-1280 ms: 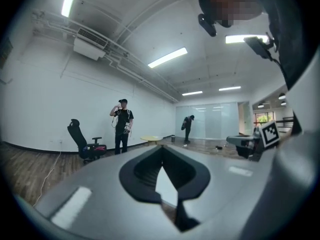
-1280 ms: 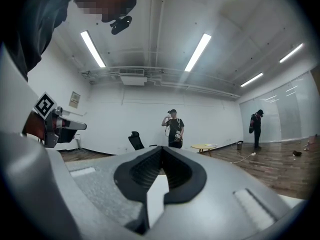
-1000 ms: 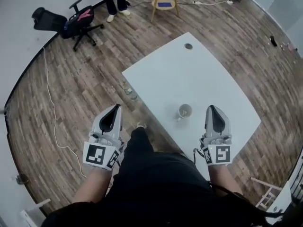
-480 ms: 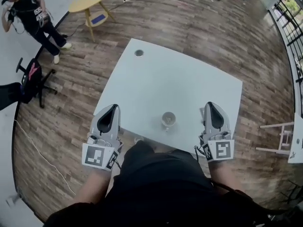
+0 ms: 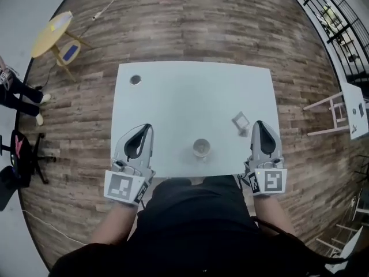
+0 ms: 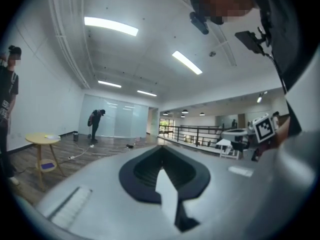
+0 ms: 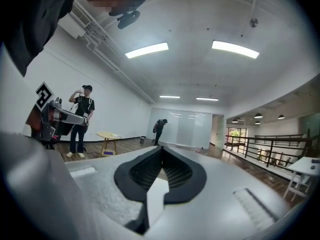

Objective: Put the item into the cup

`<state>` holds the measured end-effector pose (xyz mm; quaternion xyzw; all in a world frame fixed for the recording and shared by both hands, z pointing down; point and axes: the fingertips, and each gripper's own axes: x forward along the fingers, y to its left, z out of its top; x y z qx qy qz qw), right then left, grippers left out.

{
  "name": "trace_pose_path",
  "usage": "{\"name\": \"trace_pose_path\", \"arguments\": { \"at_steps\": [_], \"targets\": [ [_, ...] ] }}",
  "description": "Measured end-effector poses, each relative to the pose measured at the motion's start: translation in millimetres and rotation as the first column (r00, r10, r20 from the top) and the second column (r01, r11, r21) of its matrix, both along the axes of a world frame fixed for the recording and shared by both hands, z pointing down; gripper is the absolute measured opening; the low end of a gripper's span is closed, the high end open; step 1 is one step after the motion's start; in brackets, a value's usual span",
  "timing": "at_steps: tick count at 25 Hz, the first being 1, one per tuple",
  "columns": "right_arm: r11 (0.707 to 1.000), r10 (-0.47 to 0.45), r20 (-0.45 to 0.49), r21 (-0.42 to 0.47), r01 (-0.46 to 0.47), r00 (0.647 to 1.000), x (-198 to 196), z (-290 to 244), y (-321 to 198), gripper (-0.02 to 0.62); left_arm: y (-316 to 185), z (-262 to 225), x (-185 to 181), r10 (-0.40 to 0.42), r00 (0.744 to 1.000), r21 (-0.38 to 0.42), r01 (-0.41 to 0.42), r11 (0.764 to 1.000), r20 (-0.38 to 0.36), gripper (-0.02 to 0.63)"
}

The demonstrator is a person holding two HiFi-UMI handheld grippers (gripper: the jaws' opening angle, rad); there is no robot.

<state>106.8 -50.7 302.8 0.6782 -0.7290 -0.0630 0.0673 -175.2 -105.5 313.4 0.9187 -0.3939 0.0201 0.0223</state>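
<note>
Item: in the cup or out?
Out: the item lies on the table, apart from the upright cup, beside the right gripper.

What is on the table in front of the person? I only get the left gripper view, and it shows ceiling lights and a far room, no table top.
Observer: The head view shows a cup standing on the white table near its front edge, between the left gripper and the right gripper.
Operator: And where is the thing that goes into it?
Observer: A small pale item lies on the table to the right of the cup, close beside the right gripper's tip. It is not held, and it is too small to tell what it is.
</note>
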Motion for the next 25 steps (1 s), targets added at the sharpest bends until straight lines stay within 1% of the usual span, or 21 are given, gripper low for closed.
{"name": "trace_pose_path", "arguments": {
  "at_steps": [4,8,11,15,18,21,25],
  "targets": [
    [0.994,0.109,-0.012,0.002,-0.109,0.994,22.9,-4.1,16.5,0.002,-12.0,-0.3,21.6,0.085,0.996,0.004,-0.084,0.996,-0.012,-0.002],
    [0.985,0.173,-0.023,-0.023,-0.173,0.985,48.1,2.0,32.5,0.002,-15.7,-9.0,47.0,0.133,0.991,0.017,-0.133,0.991,-0.021,-0.002],
    [0.983,0.179,-0.013,-0.040,-0.180,0.984,59.9,12.8,32.7,0.002,-20.0,-10.4,60.5,0.133,0.991,0.023,-0.132,0.991,-0.015,-0.002],
    [0.983,0.172,0.000,-0.061,-0.172,0.985,71.5,31.2,30.5,0.002,-22.4,-3.0,68.1,0.105,0.994,-0.003,-0.105,0.994,-0.010,-0.002],
    [0.980,0.183,0.030,-0.085,-0.180,0.983,81.2,47.6,32.5,0.002,-20.3,1.3,78.7,0.113,0.993,-0.011,-0.113,0.994,0.020,-0.002],
    [0.975,0.199,0.065,-0.112,-0.191,0.978,88.4,65.1,33.7,0.002,-20.5,-0.5,89.1,0.126,0.991,-0.006,-0.126,0.992,0.036,-0.002],
    [0.971,0.194,0.059,-0.155,-0.183,0.979,87.5,88.3,32.1,0.002,-22.8,1.7,95.5,0.136,0.989,-0.017,-0.136,0.991,0.054,-0.002]
  ]
}}
